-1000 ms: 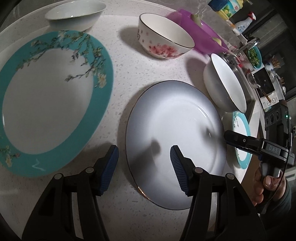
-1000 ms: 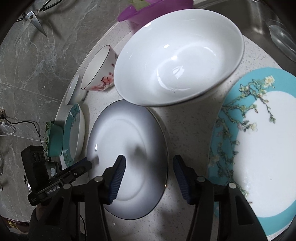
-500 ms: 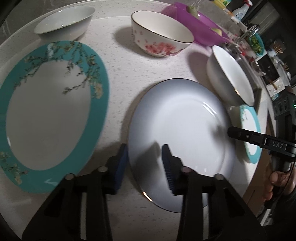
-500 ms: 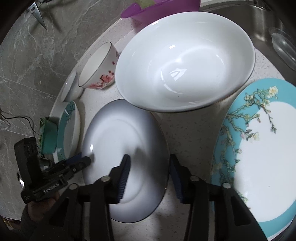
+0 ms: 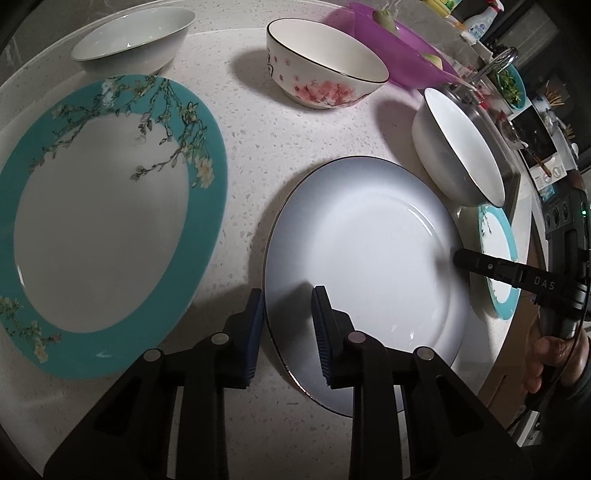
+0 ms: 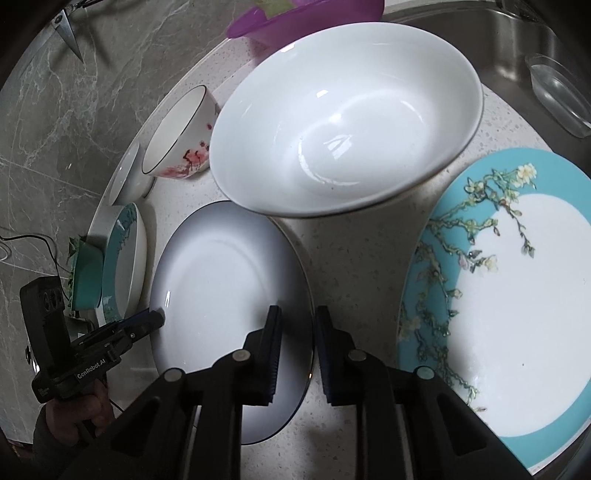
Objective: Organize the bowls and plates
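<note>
Both grippers straddled opposite rims of the grey plate on the counter

Left wrist view: the left gripper (image 5: 288, 334) had just narrowed its jaws around the grey plate (image 5: 369, 266) near rim, beside the teal plate (image 5: 103, 221). Right wrist view: the right gripper (image 6: 295, 354) had likewise closed in across the same plate's edge, below the white bowl (image 6: 351, 122); actual pad contact could not be told

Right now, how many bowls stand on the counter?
3, as far as visible: a plain white bowl at the far left, a cream bowl with pink flowers in the middle, and a large white bowl by the sink. Others may be hidden.
</note>
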Motion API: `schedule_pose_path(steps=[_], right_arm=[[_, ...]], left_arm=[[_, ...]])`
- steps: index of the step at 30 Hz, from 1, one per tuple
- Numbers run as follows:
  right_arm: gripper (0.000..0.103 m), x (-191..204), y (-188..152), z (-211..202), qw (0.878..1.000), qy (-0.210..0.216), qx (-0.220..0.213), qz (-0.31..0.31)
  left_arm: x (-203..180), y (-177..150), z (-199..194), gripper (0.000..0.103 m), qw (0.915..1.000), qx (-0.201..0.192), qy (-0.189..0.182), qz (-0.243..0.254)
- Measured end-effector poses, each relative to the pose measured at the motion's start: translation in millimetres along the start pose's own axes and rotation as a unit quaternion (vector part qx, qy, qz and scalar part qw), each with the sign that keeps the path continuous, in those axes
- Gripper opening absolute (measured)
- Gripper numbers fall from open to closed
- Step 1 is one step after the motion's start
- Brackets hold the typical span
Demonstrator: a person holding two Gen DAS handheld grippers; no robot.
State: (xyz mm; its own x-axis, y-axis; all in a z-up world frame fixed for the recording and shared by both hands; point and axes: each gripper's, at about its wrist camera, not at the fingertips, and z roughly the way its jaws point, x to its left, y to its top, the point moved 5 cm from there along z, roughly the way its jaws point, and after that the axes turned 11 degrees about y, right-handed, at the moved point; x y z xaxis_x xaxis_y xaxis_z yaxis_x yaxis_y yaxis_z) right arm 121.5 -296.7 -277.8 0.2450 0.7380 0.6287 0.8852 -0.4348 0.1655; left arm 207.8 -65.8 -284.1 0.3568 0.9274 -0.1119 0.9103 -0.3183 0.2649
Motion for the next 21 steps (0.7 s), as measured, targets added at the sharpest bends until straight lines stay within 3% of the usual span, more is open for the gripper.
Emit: schedule_pose_path(steps=[13,21], right_arm=[[0.021,18,-5,-14,1.000,0.003,-0.003,-0.025],[0.021,41,-24,-22,0.998,0.024,0.016,-0.058]], left_arm=[[0,-21,-28,0.023,0.9997,-0.012,0.012,-0.019],[11,-62,-65,0.023,0.9976,-0.017,0.030,-0.060]])
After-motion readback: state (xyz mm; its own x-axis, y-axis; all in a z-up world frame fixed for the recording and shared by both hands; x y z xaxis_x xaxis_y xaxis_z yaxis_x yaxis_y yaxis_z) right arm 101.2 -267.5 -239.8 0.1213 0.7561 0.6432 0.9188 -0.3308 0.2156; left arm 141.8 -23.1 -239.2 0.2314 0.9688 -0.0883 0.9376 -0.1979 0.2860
